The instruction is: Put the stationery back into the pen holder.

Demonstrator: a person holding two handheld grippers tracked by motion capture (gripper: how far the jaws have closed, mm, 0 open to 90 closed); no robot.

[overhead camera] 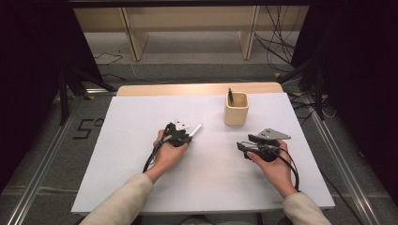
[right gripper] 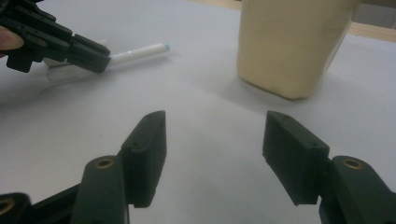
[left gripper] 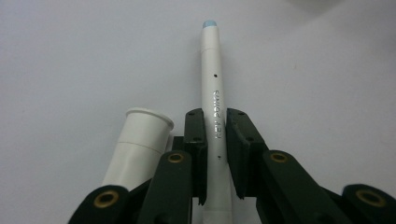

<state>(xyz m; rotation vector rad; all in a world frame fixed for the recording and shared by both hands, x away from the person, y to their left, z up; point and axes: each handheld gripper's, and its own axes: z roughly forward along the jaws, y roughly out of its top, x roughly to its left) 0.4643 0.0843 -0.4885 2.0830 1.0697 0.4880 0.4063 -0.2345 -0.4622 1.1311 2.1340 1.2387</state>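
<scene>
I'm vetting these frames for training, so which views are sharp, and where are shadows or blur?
High view: table evenly lit, surroundings dark. Left gripper view: pen lettering legible, tip slightly soft, left gripper sharp. Right gripper view: holder soft, casting a faint shadow; right gripper blurred near the lens.

White pen (left gripper: 215, 112) reads "KEY POINT"; floor (overhead camera: 87, 127) marked "5".

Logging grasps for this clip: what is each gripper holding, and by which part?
The left gripper is shut on the white pen around mid-barrel, its blue tip pointing forward. The right gripper is open, holding nothing.
</scene>
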